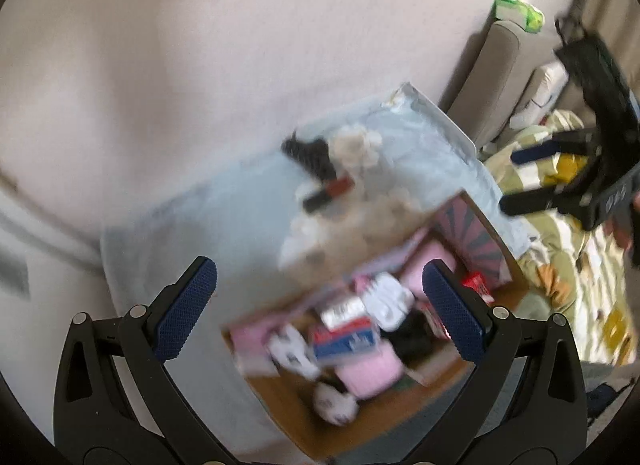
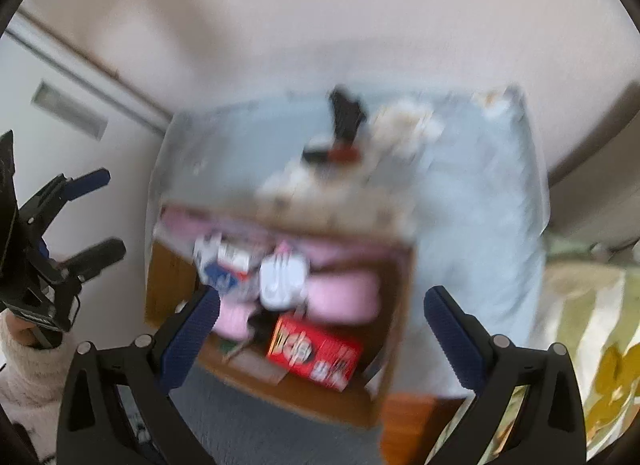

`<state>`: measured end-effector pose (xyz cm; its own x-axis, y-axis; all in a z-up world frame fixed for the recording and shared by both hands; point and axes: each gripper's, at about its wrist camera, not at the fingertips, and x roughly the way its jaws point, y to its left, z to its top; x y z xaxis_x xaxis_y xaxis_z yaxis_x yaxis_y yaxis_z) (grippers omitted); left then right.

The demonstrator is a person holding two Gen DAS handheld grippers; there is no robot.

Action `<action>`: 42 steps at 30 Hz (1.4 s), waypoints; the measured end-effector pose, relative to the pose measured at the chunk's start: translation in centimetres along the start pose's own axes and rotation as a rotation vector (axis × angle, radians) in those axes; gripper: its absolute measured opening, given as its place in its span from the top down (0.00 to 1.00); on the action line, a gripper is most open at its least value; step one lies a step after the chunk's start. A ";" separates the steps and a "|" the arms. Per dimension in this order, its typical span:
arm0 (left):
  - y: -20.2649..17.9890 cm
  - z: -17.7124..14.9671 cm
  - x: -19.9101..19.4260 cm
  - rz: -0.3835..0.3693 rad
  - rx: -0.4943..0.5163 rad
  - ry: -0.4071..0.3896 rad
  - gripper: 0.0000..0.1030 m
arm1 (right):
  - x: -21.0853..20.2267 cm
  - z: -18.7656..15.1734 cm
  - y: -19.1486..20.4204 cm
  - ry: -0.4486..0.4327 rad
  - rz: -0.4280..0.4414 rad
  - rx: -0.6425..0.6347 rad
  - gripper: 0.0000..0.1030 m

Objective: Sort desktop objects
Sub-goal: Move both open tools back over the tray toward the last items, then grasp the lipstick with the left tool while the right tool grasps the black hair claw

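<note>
Both views are motion-blurred. An open cardboard box (image 1: 280,397) (image 2: 172,277) holds pink soft items (image 1: 368,375) (image 2: 344,297), a white item (image 1: 390,299) (image 2: 280,277) and a red carton (image 2: 316,349). Behind it, on a light blue surface (image 1: 180,233) (image 2: 480,205), lie a black object (image 1: 308,153) (image 2: 346,117), a small red-and-black item (image 1: 332,187) and a white fluffy heap (image 1: 356,149) (image 2: 404,125). My left gripper (image 1: 320,305) (image 2: 86,213) hangs open above the box, nothing between its pads. My right gripper (image 2: 322,325) (image 1: 528,181) is also wide open and empty, over the box.
A bed cover with a green and yellow pattern (image 1: 560,265) (image 2: 600,345) lies to the right. Beige cushions (image 1: 488,77) and a green pack (image 1: 516,11) stand at the back right. A white door (image 2: 60,125) and a fluffy sleeve (image 2: 28,365) are at the left.
</note>
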<state>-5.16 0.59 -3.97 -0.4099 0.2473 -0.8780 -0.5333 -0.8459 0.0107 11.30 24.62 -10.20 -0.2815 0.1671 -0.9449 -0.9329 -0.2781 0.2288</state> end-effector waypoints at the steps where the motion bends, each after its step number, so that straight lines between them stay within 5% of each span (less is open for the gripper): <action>1: 0.1 0.9 0.3 -0.006 0.024 -0.003 0.00 | -0.5 1.3 -0.3 -0.008 -0.006 -0.007 0.01; 9: 0.1 6.3 8.7 -0.171 0.238 0.064 0.00 | 3.9 10.2 -2.8 0.044 -0.006 0.003 0.01; 14: 0.4 6.3 16.4 -0.300 0.258 0.126 0.03 | 11.1 14.0 -4.8 0.083 -0.010 0.047 0.01; 21: 0.1 5.2 22.7 -0.366 0.270 0.230 0.18 | 19.7 16.6 -5.0 0.165 0.026 0.071 0.01; 31: -1.7 4.2 24.4 -0.362 0.392 0.238 0.20 | 22.8 16.0 -3.9 0.192 0.042 0.085 0.02; 38: -2.0 3.6 24.9 -0.370 0.385 0.202 0.21 | 22.6 15.5 -3.8 0.150 0.011 0.088 0.09; 42: -2.4 2.5 24.8 -0.362 0.408 0.215 0.36 | 22.3 15.1 -3.7 0.131 -0.032 0.078 0.19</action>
<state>-15.92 9.92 -24.58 -0.0121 0.3494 -0.9369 -0.8708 -0.4642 -0.1619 5.11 43.67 -28.54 -0.2239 0.0483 -0.9734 -0.9571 -0.1995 0.2103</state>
